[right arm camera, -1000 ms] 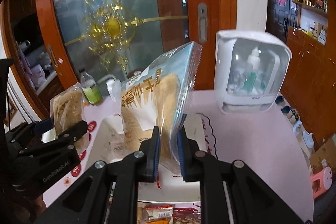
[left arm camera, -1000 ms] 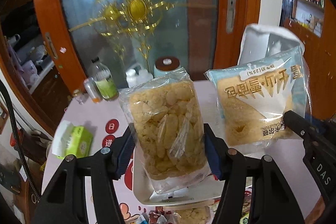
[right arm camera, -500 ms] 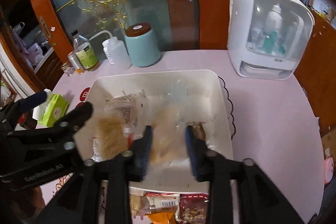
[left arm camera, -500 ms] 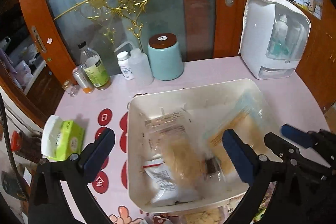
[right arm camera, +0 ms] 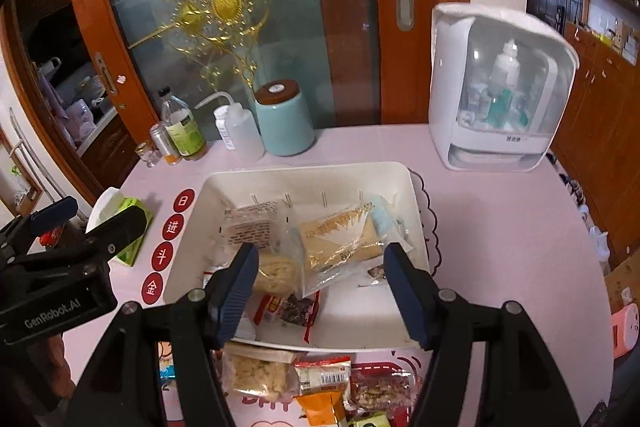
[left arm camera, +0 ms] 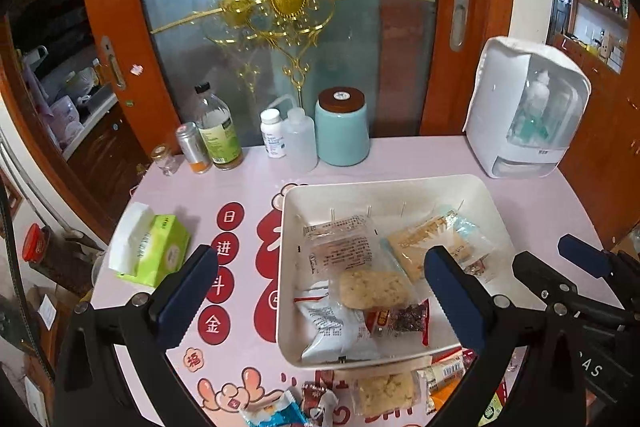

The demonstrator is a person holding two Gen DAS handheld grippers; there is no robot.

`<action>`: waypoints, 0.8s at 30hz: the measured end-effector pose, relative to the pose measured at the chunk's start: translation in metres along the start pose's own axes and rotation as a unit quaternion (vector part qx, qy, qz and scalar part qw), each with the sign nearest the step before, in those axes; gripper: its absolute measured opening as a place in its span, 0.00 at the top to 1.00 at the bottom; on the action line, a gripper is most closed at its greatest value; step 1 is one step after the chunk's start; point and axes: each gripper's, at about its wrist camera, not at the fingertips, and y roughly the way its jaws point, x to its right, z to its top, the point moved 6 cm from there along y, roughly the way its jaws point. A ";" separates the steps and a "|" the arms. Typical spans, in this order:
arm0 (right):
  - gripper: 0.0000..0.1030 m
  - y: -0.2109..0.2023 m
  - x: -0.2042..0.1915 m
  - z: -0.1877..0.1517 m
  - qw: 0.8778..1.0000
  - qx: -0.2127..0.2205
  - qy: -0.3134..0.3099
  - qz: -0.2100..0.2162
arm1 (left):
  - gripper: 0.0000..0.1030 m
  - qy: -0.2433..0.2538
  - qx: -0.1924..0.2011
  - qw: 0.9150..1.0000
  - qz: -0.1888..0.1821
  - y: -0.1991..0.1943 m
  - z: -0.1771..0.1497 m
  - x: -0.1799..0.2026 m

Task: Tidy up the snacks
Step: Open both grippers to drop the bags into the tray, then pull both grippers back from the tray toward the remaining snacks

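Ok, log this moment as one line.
left gripper: open, empty | right gripper: opening, empty | rice-cracker pack and bread pack: in white bin | more snacks: on table

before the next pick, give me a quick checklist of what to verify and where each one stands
1. Left claw empty: ok, wide open, nothing between the pads.
2. Right claw empty: ok, jaws opening, hanging over the snacks with nothing clamped.
3. Puffed snack pack inside the white bin: ok, lying flat.
4. Blue bread packet inside the bin: ok, lying beside the puffed pack.
5. Snacks left outside: not ok, loose packets wait on the table at the bin's near rim.
6. Room in the bin: ok, bare floor shows at its near right.
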 end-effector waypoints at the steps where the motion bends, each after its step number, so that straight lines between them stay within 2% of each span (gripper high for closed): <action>1: 0.36 -0.004 -0.001 -0.001 1.000 0.002 -0.004 -0.002 | 0.01 -0.001 0.002 1.000 -0.001 -0.005 0.000 0.000; 14: 0.36 -0.086 -0.008 -0.010 0.998 0.054 -0.028 -0.001 | 0.01 -0.004 0.049 0.999 0.003 -0.100 -0.009 0.013; 21: 0.36 -0.125 -0.006 -0.016 0.995 0.088 -0.036 0.002 | 0.01 0.005 0.076 0.997 0.033 -0.143 -0.021 0.021; 24: 0.36 -0.136 -0.005 -0.019 0.995 0.093 -0.039 0.004 | 0.01 0.003 0.075 0.997 0.025 -0.157 -0.025 0.024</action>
